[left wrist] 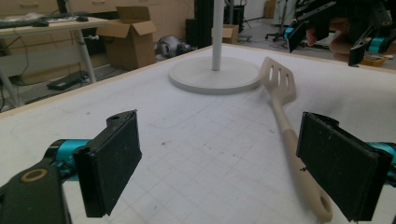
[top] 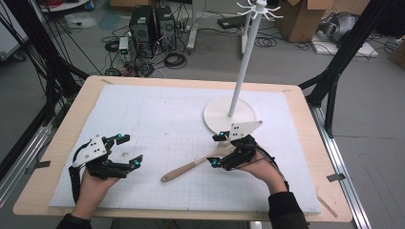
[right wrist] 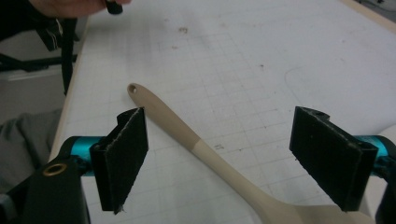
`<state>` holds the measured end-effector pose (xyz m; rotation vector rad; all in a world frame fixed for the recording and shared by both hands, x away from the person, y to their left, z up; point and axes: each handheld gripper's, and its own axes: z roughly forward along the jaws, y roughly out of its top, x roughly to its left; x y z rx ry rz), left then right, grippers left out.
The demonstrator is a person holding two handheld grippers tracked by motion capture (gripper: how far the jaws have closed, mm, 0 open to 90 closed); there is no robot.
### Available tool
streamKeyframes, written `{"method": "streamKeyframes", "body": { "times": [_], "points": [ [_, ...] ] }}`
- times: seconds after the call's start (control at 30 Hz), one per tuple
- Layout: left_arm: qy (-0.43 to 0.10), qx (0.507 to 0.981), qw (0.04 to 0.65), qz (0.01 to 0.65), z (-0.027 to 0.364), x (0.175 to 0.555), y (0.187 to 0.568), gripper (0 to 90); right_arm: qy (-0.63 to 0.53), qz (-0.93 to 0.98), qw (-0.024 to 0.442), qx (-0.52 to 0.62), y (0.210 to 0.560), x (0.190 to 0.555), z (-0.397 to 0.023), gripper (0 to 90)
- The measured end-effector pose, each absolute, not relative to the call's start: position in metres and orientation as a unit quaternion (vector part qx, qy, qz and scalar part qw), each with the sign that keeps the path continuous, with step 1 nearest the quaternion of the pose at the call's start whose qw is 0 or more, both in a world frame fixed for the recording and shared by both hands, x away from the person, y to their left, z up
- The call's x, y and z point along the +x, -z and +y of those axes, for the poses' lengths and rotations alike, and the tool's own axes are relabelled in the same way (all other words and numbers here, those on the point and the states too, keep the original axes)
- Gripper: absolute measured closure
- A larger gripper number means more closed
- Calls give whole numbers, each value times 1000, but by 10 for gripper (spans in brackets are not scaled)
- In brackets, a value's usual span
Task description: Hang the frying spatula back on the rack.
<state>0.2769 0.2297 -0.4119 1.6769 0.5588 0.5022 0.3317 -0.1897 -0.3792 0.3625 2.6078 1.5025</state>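
Left gripper (top: 130, 149): jaws wide apart, nothing between.
Right gripper (top: 218, 149): jaws wide apart, straddling spatula neck, not touching.
Beige slotted wooden spatula (top: 191, 167): flat on white gridded mat (top: 157, 119), handle beyond right jaws.
White round-based stand (top: 217, 117): beyond right jaws.

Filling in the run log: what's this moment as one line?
left gripper: open, idle | right gripper: open, fingers astride spatula | spatula: flat on mat, ungrasped | stand: upright

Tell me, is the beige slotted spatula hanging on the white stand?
No, the beige slotted spatula lies flat on the table, beside the white stand.
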Motion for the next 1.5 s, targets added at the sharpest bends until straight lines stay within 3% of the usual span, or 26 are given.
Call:
{"method": "streamKeyframes", "body": {
  "times": [0.43, 0.9, 1.17, 1.5],
  "points": [
    [-167, 764, 583, 218, 162, 291, 411, 141, -554, 810, 105, 163, 381, 305, -241, 135],
    [-142, 820, 507, 224, 98, 306, 422, 162, -583, 773, 141, 205, 388, 292, -283, 110],
    [-124, 855, 450, 225, 67, 312, 431, 221, -586, 763, 149, 227, 390, 294, -293, 110],
    [-125, 876, 408, 224, 45, 316, 435, 410, -589, 759, 152, 233, 393, 297, -299, 110]
  ]
}}
